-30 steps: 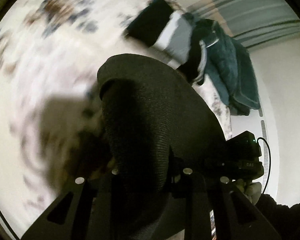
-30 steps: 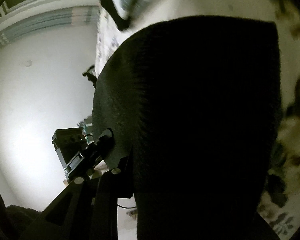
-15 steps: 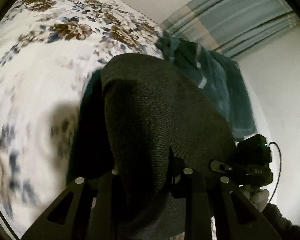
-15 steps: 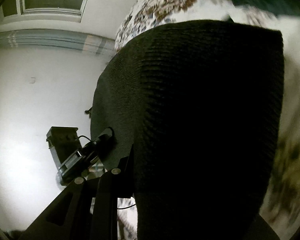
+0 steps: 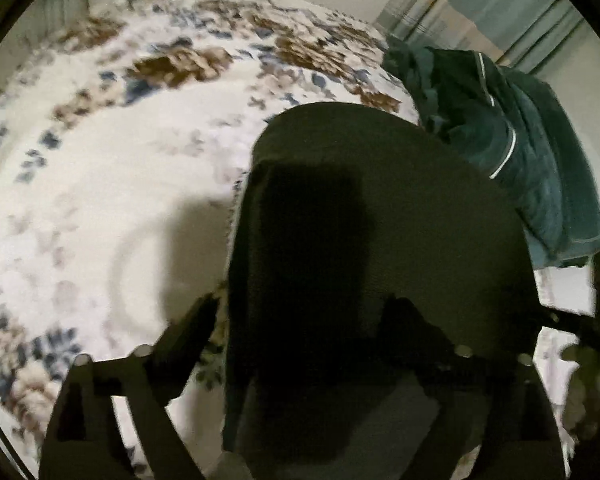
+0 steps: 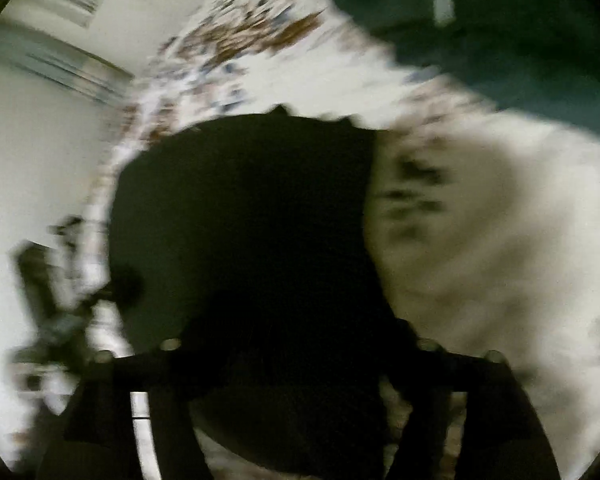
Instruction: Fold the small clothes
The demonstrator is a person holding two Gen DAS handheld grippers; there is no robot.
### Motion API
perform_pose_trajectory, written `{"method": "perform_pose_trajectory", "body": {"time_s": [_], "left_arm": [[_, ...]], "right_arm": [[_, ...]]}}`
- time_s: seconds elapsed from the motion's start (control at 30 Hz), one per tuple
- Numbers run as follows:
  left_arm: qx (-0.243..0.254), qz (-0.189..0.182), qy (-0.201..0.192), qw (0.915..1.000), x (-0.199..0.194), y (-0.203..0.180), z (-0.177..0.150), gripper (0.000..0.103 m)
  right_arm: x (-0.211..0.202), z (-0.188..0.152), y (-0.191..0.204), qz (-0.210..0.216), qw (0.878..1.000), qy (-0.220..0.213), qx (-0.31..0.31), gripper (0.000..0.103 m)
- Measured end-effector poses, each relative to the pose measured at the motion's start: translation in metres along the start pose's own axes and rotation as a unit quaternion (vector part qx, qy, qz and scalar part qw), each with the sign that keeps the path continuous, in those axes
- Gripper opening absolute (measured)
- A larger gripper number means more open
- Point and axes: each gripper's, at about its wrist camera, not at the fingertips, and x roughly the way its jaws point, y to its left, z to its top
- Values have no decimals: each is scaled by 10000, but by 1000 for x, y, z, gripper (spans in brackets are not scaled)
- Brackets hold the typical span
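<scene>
A dark knitted garment (image 5: 380,248) lies folded on the floral bedsheet (image 5: 120,160) and fills the middle of the left wrist view. My left gripper (image 5: 300,312) stands with its jaws spread wide, the left finger (image 5: 188,328) bare beside the cloth, the right finger behind the fabric. In the blurred right wrist view the same dark garment (image 6: 244,240) sits between the spread jaws of my right gripper (image 6: 296,332). Neither gripper pinches the cloth.
A heap of dark teal clothes (image 5: 500,148) with white piping lies at the far right of the bed, also showing at the top right of the right wrist view (image 6: 500,20). A striped curtain (image 5: 500,4) hangs behind. A white wall (image 6: 40,160) is at left.
Both grippers have opened and let go of the dark garment, which now rests lower on the bed. Both cameras have pulled back and tilted.
</scene>
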Motion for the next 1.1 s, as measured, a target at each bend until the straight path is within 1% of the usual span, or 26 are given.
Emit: {"method": "perform_pose_trajectory", "body": {"time_s": [0.03,0.07,0.1,0.13,0.17,0.23,0.27,0.3,0.37,0.47,0.5,0.6,0.73,0.8,0.87,1.0,1.1], "left_arm": [[56,145,-63,9999,-2,-3,-1,99],[153,376,-136,9991,-7,-9,-7,103],[198,537,-179,9982,-8,-11,-10,103],[272,809,-251,9960,-14,-17,-17,103],[317,1018,-306,9938,-20,-24,-24,103],[388,1243,-352,9909,-32,-35,-36,103],[394,1274,-344,9905,-34,-39,-38,103],[414,1278,-334,9904,-43,-47,-43,103],[417,1347,-317,9895,-56,-57,-49,103],[440,1337,-391,9893,-91,-78,-54,103],[451,1323,-428,9893,-98,-83,-55,103],[494,1352,-642,9875,-146,-103,-59,103],[557,1341,-870,9856,-202,-120,-67,103],[570,1346,-1006,9841,-234,-130,-73,103],[600,1336,-1109,9830,-259,-138,-78,103],[679,1346,-1448,9779,-325,-158,-96,103],[684,1301,-1597,9762,-361,-169,-107,103]], "right_arm": [[-3,-8,7,-280,9996,-75,-48,85],[-14,-20,3,-524,9985,-113,-78,88],[-17,-33,5,-868,9961,-136,-92,93],[-21,-43,1,-1091,9938,-169,-94,100],[-25,-57,2,-1420,9896,-226,-86,103],[-35,-79,-1,-1735,9843,-330,-7,103],[-52,-97,-12,-1874,9816,-369,-12,103],[-58,-104,-5,-2048,9779,-426,-21,103],[-73,-114,5,-2255,9726,-565,-44,103],[-103,-125,21,-2468,9657,-799,-93,103],[-115,-129,27,-2476,9651,-850,-97,103],[-153,-141,44,-2471,9640,-982,-70,103],[-217,-164,72,-2524,9596,-1232,-152,103],[-251,-178,86,-2548,9570,-1372,-175,103],[-288,-195,100,-2537,9548,-1536,-209,103],[-355,-229,125,-2559,9480,-1878,-229,103],[-404,-257,143,-2555,9430,-2118,-249,103]]}}
